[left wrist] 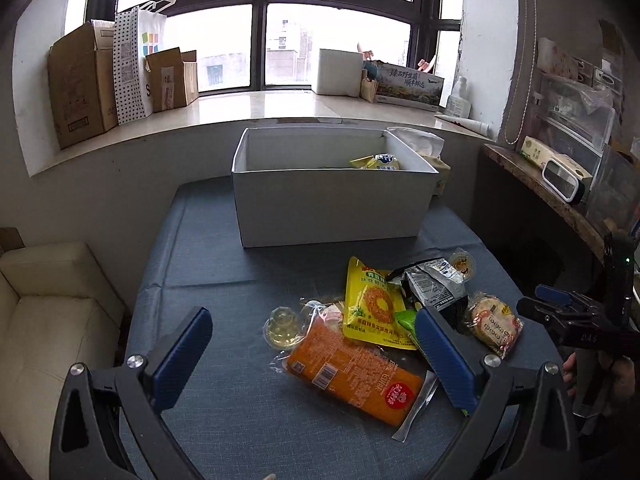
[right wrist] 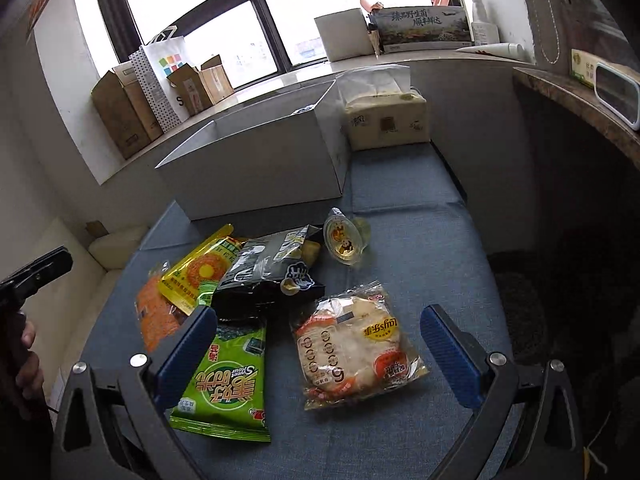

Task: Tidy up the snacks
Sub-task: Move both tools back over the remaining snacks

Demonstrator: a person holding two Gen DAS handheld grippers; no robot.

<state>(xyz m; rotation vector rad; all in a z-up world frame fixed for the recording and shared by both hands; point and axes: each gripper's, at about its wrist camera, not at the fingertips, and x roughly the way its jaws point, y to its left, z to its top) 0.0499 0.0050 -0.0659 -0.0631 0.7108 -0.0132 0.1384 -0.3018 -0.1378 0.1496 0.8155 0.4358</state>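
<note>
Left gripper (left wrist: 316, 356) jaws wide, nothing held, hovering over the orange packet (left wrist: 352, 376), which lies flat between the 2 fingers, nearer the right one. Packet looks like a sealed film bag, probably light, slick and crinkly with some give; long axis runs diagonally from near-right to far-left across the jaw gap, barcode face up. Best hold is likely across its short width near the middle, or on the crimped end seal sticking out at the near-right end. Right gripper (right wrist: 320, 348) jaws also wide and empty, over the round cake pack (right wrist: 356, 344), which sits just inside the right half of the gap; roughly round, no clear long axis, print reads upside down from this camera. Soft contents, so probably crushable: pinch the film edge, not the cake. At the left finger lies the green packet (right wrist: 226, 384), long axis running away from the jaws, its far end tucked under the black bag (right wrist: 264, 276). Beyond that the yellow pouch (right wrist: 200, 272), flat, tilted far-right, overlapping the orange one. Farther out 1 jelly cup (right wrist: 346, 242) on its side, rigid and likely to roll; another clear cup (left wrist: 282, 326) sits left of the orange packet. Well ahead of both jaws stands the white box (left wrist: 332, 208), open top, with 1 yellow snack (left wrist: 376, 162) already inside.
</note>
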